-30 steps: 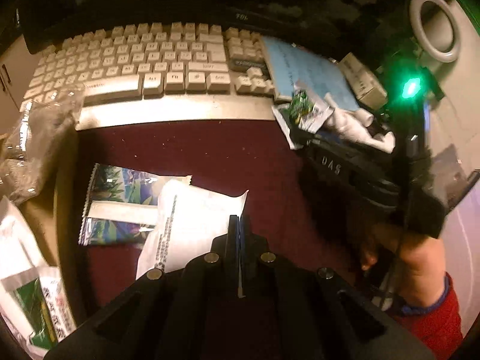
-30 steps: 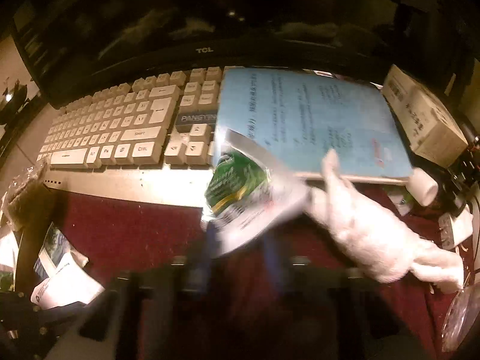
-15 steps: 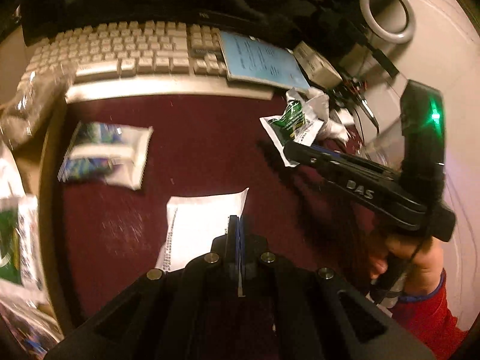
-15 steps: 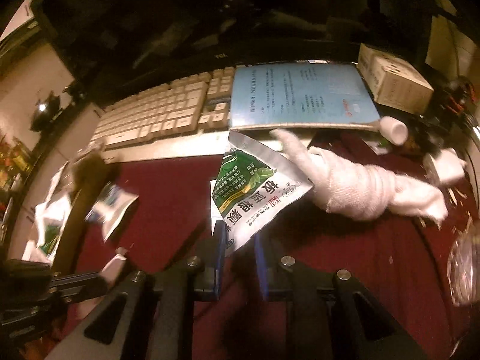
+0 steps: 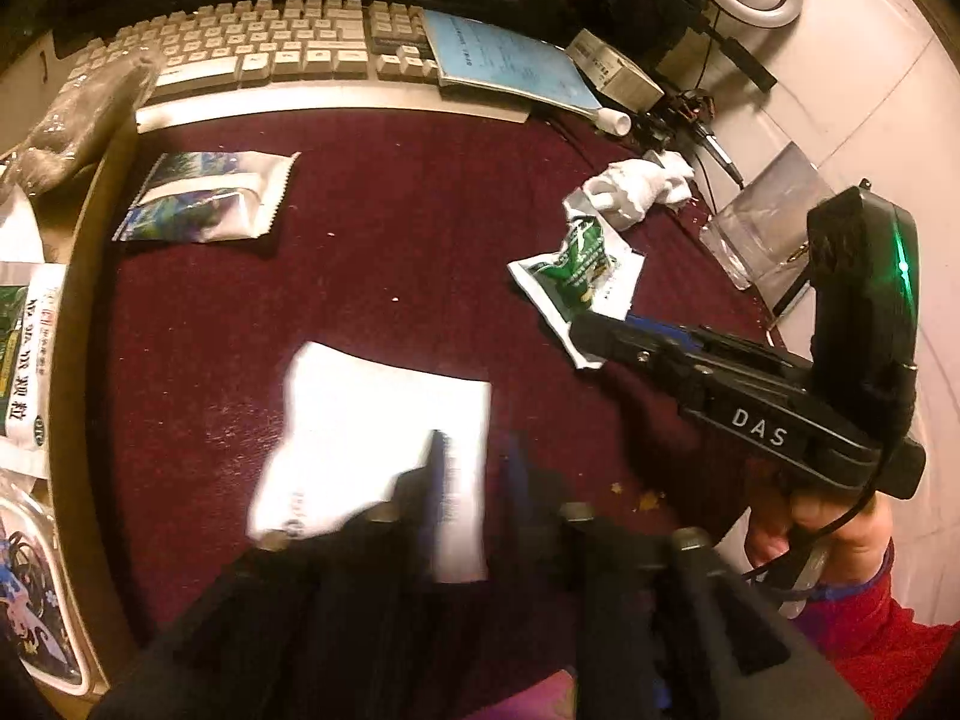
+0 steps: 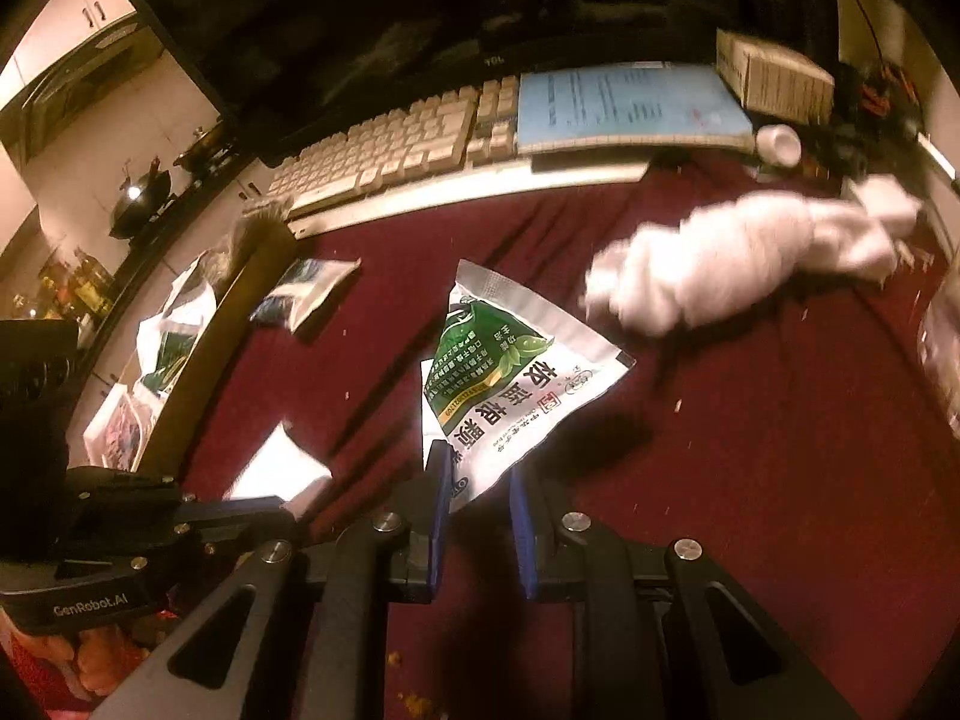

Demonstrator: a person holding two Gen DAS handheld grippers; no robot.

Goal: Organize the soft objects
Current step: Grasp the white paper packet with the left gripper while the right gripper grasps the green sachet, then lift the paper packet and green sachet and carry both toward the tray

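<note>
a: left gripper (image 5: pixel 471 474) is over the dark red mat (image 5: pixel 390 228), jaws opening right now, and the white packet (image 5: pixel 372 438) sits between the blurred fingers, lying flat on the mat. the pads don't look pressed on it.

b: and the right gripper (image 6: pixel 477 483)?

a: clamped on the corner of the green-and-white sachet (image 6: pixel 510 384). the sachet sticks up and forward from the blue pads, crumpled a bit, clear of the mat. from the left camera you see the same sachet (image 5: pixel 576 276) pinched at the tip of that black tool, a hand (image 5: pixel 828 534) in a red sleeve gripping the handle.

b: what else is on the mat?

a: a rolled white cloth (image 6: pixel 750 258) to the right, just beyond the sachet, blurred. a blue-and-white packet (image 5: pixel 210 198) lies flat far left on the mat, near the keyboard (image 5: pixel 258 48).

b: behind that?

a: a blue notebook (image 6: pixel 624 105) rests partly over the keyboard's right end, a small cardboard box (image 6: pixel 774 78) beside it. off the mat's left edge there's a heap of more packets (image 5: pixel 27 354), one green and white, same sort as the held one.
</note>
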